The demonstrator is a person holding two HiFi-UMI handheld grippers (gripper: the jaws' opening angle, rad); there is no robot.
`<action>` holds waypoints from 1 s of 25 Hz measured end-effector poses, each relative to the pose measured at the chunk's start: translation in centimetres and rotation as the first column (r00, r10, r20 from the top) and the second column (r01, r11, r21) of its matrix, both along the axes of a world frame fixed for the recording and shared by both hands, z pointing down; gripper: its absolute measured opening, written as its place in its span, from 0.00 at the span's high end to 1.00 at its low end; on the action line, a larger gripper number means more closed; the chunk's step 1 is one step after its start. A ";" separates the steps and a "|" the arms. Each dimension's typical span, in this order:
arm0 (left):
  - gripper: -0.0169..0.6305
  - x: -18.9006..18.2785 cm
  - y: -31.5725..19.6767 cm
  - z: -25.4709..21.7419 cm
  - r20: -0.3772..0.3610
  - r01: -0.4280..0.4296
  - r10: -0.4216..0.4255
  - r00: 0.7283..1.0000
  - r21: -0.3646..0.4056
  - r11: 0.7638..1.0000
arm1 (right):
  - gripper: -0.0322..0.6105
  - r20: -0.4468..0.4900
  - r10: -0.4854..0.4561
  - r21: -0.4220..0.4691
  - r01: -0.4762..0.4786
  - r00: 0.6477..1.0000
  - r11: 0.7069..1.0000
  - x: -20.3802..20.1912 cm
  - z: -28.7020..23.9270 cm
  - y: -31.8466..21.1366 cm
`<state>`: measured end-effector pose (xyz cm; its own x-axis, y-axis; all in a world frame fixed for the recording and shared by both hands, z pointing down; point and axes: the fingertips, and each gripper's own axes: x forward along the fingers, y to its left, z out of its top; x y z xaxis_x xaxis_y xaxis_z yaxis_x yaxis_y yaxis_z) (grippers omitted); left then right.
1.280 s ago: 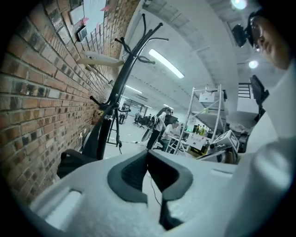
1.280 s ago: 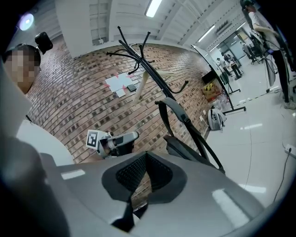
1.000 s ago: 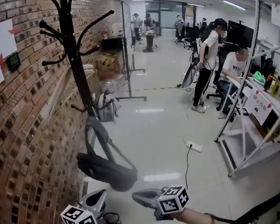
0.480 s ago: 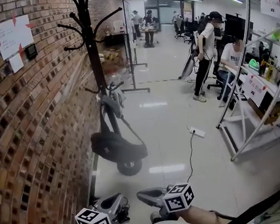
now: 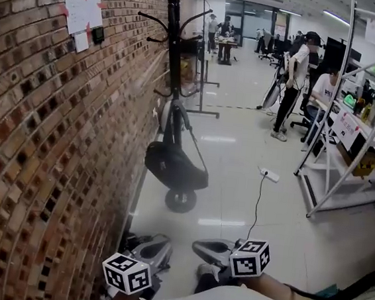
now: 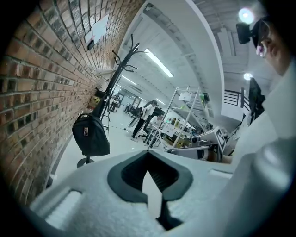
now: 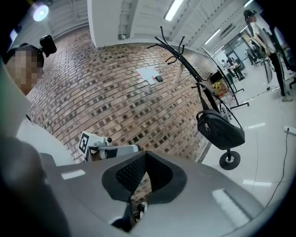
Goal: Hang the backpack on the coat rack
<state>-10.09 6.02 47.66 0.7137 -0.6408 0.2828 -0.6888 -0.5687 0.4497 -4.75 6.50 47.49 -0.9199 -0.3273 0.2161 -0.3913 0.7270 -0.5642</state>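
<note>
A red brick wall (image 5: pixel 43 131) closes off the left, with a black metal coat rack (image 5: pixel 173 51) and its hanging black backpack (image 5: pixel 175 168) just beside it. Glossy pale floor (image 5: pixel 234 151) lies open down the middle. White metal shelving (image 5: pixel 343 189) and a corded white power strip (image 5: pixel 269 175) border the right.

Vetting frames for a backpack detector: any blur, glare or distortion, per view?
Head view: fisheye bends the wall; backpack fairly sharp; light reflections glare on the floor. Left gripper view: dark round vignette, lamp blown out, backpack small but clear. Right gripper view: strong barrel bend in the wall, lamp flaring at top left, backpack readable.
</note>
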 end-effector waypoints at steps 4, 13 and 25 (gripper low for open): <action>0.97 0.2 2.2 -0.3 -0.003 -0.018 0.018 1.000 0.017 1.000 | 0.95 -0.009 0.039 0.021 -0.039 0.999 0.999 0.5 -0.6 1.7; 0.97 0.7 4.3 0.1 -0.034 -0.037 0.037 0.999 0.003 0.999 | 0.95 -0.049 0.036 0.041 -0.034 0.998 0.999 0.7 -0.4 4.3; 0.97 2.4 5.9 0.9 -0.016 -0.067 0.066 0.998 -0.022 0.998 | 0.95 -0.038 0.052 0.044 -0.051 0.998 0.998 2.2 -0.1 5.5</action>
<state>-7.72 11.90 48.56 0.7590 -0.5854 0.2852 -0.6426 -0.6025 0.4734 -2.53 11.97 47.44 -0.8925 -0.3840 0.2366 -0.4503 0.7287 -0.5160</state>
